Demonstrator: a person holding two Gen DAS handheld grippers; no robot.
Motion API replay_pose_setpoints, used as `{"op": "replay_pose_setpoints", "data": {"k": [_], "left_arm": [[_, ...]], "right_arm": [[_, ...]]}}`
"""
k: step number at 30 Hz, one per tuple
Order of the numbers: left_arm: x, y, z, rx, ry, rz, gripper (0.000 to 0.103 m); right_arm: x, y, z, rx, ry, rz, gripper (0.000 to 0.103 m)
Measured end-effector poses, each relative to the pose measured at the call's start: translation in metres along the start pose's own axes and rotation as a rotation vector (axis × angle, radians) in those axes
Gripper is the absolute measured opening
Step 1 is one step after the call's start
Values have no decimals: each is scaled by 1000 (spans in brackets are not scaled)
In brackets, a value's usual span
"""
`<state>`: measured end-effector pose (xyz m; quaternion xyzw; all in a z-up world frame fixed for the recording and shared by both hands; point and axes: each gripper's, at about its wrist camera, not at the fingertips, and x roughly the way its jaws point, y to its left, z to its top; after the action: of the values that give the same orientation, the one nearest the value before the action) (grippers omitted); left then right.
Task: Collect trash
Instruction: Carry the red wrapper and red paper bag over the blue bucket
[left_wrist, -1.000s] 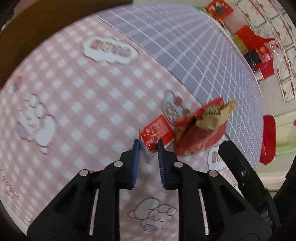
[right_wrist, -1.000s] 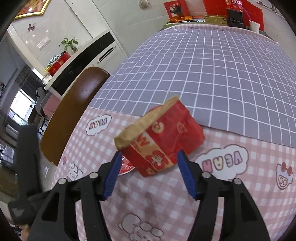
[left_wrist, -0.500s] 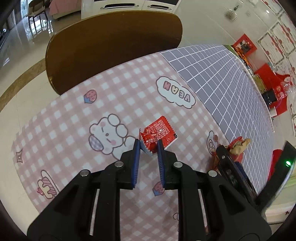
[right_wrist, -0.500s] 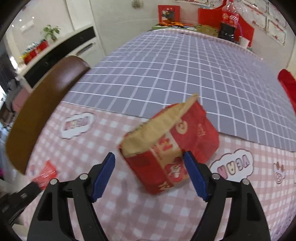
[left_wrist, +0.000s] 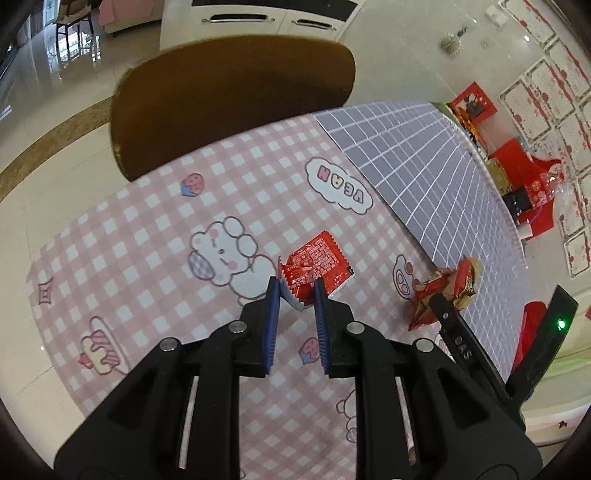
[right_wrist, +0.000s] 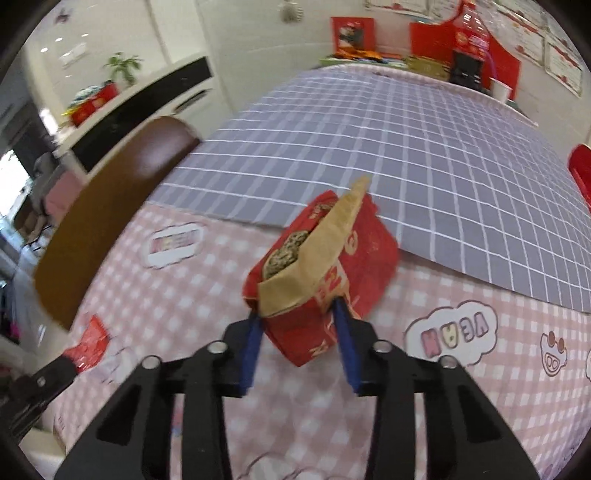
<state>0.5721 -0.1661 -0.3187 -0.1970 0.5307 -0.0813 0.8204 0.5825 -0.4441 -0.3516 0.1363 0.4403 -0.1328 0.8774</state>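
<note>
My left gripper (left_wrist: 295, 286) is shut on the near edge of a flat red snack wrapper (left_wrist: 317, 264) and holds it above the pink checked tablecloth (left_wrist: 147, 236). My right gripper (right_wrist: 297, 317) is shut on a red paper bag (right_wrist: 325, 273) with a brown lining and something speckled inside, its mouth pointing up. The same bag (left_wrist: 443, 291) shows at the right of the left wrist view, held in the right gripper's black fingers (left_wrist: 448, 321). The wrapper (right_wrist: 88, 345) shows at the lower left of the right wrist view.
A brown chair back (left_wrist: 229, 96) stands at the table's far edge. A purple grid cloth (right_wrist: 388, 147) covers the far half of the table. Red boxes and a white cup (right_wrist: 500, 88) stand at the far end. A red chair (right_wrist: 581, 173) is at the right.
My left gripper has lifted the wrapper and swung away from the bag toward the chair side. My right gripper's jaws have closed from wide open onto the bag.
</note>
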Motion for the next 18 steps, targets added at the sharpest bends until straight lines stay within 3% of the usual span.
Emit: {"op": "replay_pose_setpoints", "data": {"k": [3, 10, 18], "left_arm": [[-17, 13, -3, -15, -18, -1, 18], [-71, 70, -22, -73, -62, 17, 18], [-148, 165, -61, -159, -102, 79, 18]], "right_arm": [[-20, 18, -6, -36, -8, 79, 24], [-71, 91, -40, -162, 3, 261, 23], [-120, 189, -118, -301, 82, 424, 23]]}}
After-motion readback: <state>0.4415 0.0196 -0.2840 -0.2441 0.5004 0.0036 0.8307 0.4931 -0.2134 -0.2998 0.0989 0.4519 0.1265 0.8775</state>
